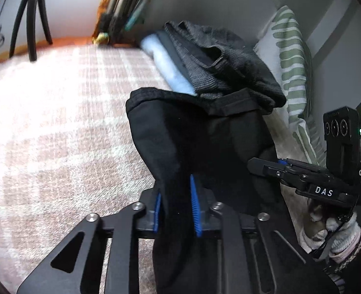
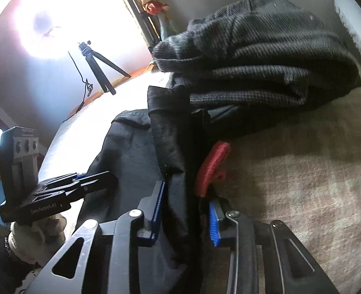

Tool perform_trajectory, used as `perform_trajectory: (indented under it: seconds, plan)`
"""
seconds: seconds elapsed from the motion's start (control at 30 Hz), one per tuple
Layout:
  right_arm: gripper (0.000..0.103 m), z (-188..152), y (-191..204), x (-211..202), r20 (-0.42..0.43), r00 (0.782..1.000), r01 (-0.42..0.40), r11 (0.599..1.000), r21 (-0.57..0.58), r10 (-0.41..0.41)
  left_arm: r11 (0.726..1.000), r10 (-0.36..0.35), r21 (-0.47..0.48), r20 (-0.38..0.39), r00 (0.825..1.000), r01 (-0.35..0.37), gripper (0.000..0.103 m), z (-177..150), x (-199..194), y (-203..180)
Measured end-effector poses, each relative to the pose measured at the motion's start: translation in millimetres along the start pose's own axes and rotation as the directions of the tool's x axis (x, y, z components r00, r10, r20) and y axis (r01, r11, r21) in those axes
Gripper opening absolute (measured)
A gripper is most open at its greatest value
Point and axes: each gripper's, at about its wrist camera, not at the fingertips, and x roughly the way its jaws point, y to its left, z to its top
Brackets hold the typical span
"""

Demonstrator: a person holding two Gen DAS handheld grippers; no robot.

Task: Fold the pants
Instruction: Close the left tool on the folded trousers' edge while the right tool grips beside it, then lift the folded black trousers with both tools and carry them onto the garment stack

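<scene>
Black pants (image 1: 205,134) lie on a pink plaid bedspread (image 1: 58,122), waistband toward the far side. My left gripper (image 1: 175,208) is shut on a fold of the black pants and lifts it off the bed. My right gripper (image 2: 185,210) is shut on another part of the same pants (image 2: 170,147). A red fingertip pad (image 2: 212,166) shows beside the cloth. The right gripper also shows in the left wrist view (image 1: 266,167), at the pants' right edge. The left gripper shows in the right wrist view (image 2: 94,181), at the pants' left side.
A stack of folded dark grey garments (image 1: 219,61) over a light blue one (image 1: 165,66) lies just beyond the pants. A green striped pillow (image 1: 290,56) leans on the wall at right. A black tripod (image 2: 99,66) stands at the bed's far edge.
</scene>
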Motion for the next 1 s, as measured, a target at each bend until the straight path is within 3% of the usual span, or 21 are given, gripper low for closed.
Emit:
perform_trajectory:
  seconds: [0.33,0.67,1.0]
  plan:
    - [0.024,4.9,33.3,-10.2,0.037,0.998,0.046,0.997,-0.054,-0.044,0.996,0.041,0.075,0.067,0.997,-0.046,0.010,-1.1,-23.6,-17.5]
    - [0.024,-2.2,35.2,-65.1,0.129,0.991,0.041,0.998,-0.049,-0.034,0.987,0.036,0.150,0.155,0.987,-0.060,0.010,10.9,-56.7,-38.9]
    - [0.024,23.8,37.0,-105.5,0.269,0.962,0.060,0.998,-0.033,-0.049,0.969,0.017,0.237,0.228,0.974,-0.072,0.010,48.6,-70.4,-68.5]
